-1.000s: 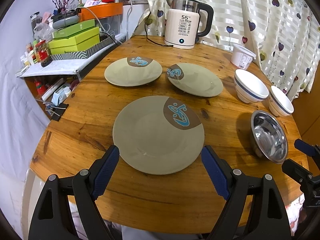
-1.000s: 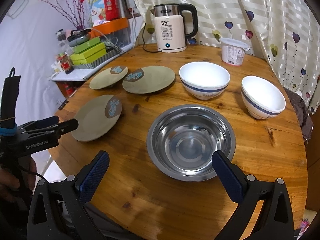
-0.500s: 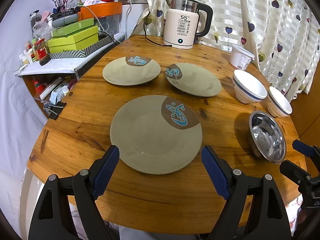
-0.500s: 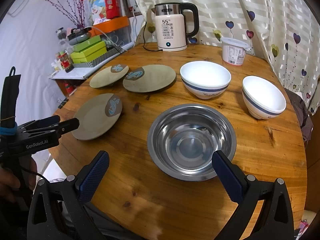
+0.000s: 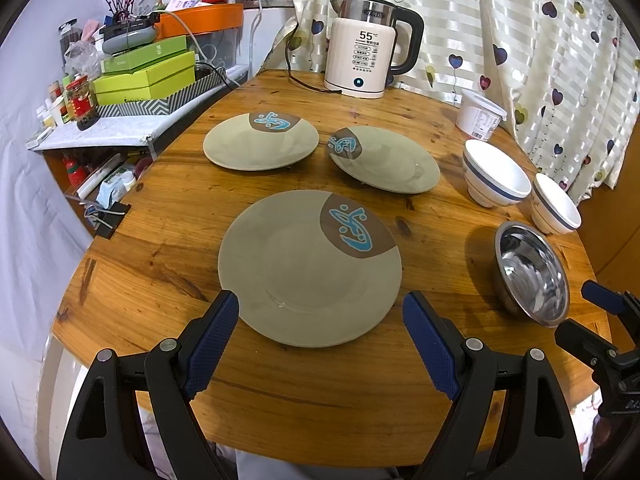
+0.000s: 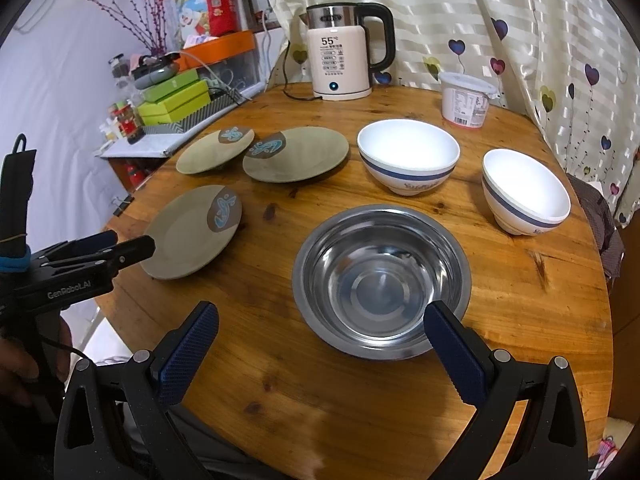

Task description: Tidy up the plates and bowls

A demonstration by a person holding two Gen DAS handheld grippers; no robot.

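1. Layout: three olive plates lie separately on the round wooden table [image 5: 168,240]: the nearest plate [image 5: 308,268] toward the front edge, the far-left plate [image 5: 260,142] and far-right plate [image 5: 384,158] behind it, their rims close together. The steel bowl [image 6: 380,276] sits in front of two white bowls [image 6: 408,156] [image 6: 524,190].
2. Left gripper [image 5: 320,316]: fingers spread wide, holding nothing, poised at the near rim of the nearest plate.
3. Right gripper [image 6: 320,328]: fingers also spread and empty, flanking the steel bowl's near rim.
4. Step, judged: approach stage; nothing is stacked yet.
5. Next move, judged: the plate lies flat, so the left fingers need to get under or pinch its rim before lifting it onto another plate. The kettle [image 5: 366,52] and tub [image 5: 478,114] stand clear.
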